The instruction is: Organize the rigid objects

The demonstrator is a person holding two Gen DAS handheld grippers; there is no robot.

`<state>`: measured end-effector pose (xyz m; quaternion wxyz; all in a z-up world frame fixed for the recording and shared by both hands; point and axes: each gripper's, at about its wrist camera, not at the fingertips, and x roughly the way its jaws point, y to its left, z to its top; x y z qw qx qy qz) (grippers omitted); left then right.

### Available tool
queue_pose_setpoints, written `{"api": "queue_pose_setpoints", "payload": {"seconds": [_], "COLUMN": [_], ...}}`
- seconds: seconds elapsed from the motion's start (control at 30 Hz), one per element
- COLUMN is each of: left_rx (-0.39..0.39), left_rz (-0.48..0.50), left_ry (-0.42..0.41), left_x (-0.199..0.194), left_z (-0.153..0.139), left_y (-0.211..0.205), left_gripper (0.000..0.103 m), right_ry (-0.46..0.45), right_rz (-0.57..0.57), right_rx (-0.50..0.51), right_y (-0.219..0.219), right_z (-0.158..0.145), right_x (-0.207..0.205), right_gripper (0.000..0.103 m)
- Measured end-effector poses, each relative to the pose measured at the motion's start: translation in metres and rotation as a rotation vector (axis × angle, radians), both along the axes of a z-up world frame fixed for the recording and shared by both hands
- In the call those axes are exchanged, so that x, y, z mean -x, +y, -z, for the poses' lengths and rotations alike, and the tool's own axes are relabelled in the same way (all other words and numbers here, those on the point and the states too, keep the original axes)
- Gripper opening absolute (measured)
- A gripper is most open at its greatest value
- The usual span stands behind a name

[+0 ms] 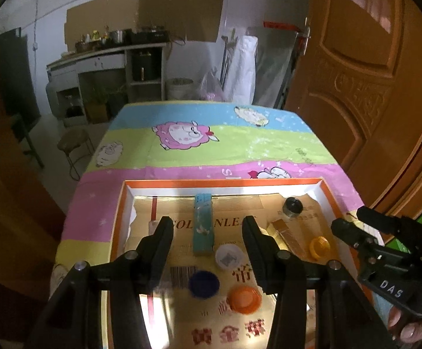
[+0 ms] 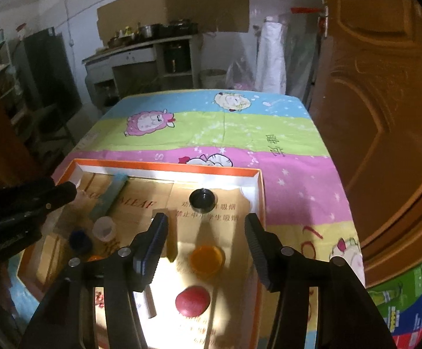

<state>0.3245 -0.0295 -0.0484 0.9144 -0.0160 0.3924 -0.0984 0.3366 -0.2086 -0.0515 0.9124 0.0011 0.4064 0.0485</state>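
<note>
You hold both the left gripper and right gripper spread wide and empty over the orange-rimmed tray, where the teal box lies flat, long axis running toward the tray's far rim.

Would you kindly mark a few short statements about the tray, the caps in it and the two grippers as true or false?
1. Both grippers, left gripper and right gripper, are open. True.
2. The teal box lies outside the orange-rimmed tray. False: it lies inside.
3. The black cap sits near the tray's far wall. True.
4. The red cap is clamped in the right gripper. False: it lies free on the tray floor.
5. The blue cap lies inside the tray. True.
</note>
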Motion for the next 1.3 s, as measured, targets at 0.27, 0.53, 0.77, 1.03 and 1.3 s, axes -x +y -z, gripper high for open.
{"api": "queue_pose_setpoints", "payload": {"seconds": [0.27,0.53,0.77,1.03,1.3], "left_rx": [0.011,0.028,0.017,0.024,-0.044], "left_rz": [-0.017,-0.030,-0.065,-0.103,-0.192], "left_ry": [-0.046,-0.085,-0.125,-0.184,-0.193], "left_x": [0.036,0.069,0.101,0.139,0.164], "left_z": [-0.016,-0.028,-0.038,-0.044,-0.032], "left_y": [0.004,0.007,0.008,0.015,0.022], "left_gripper": [0.049,0.049,0.049,0.049,0.049], "right_ry": [-0.027,-0.063,-0.115,-0.167,-0.191], "right_rz": [0.026,0.043,0.054,0.064,0.068], "right_rx": [-0.011,-0.009,0.013,0.035,0.044], "right_y": [0.007,0.014,0.024,0.039,0.049], "right_z": [-0.009,-0.019,-0.034,-0.043,-0.042], "right_x": [0.032,0.067,0.101,0.137,0.162], "right_gripper": [0.057,0.057,0.057,0.057,0.057]}}
